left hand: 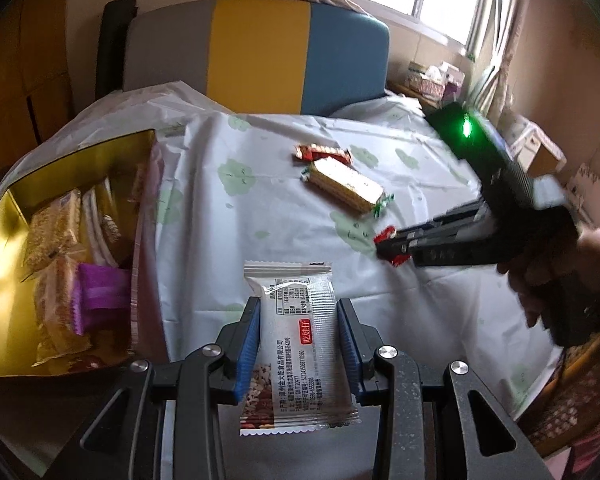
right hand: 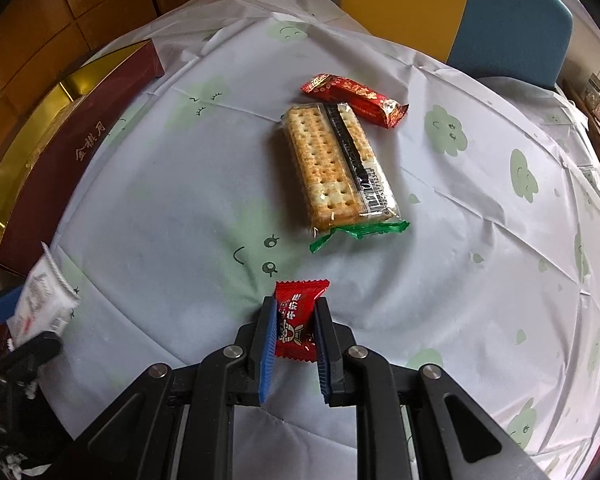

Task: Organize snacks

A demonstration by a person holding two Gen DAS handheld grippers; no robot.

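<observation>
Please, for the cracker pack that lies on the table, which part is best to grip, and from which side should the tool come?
Grip the cracker pack across its short width, near the middle, coming from above. It lies flat and long, so its two long edges are free. Avoid the far end, where the long red snack touches it, and the limp green crimp.

Glossy gold-lined box; crinkly plastic wrapper; creased tablecloth.

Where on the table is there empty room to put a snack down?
Bare cloth lies between the dark red gift box and the clear-wrapped cracker pack, and right of the crackers. It's crowded where the long red foil snack touches the crackers, and inside the box.
</observation>
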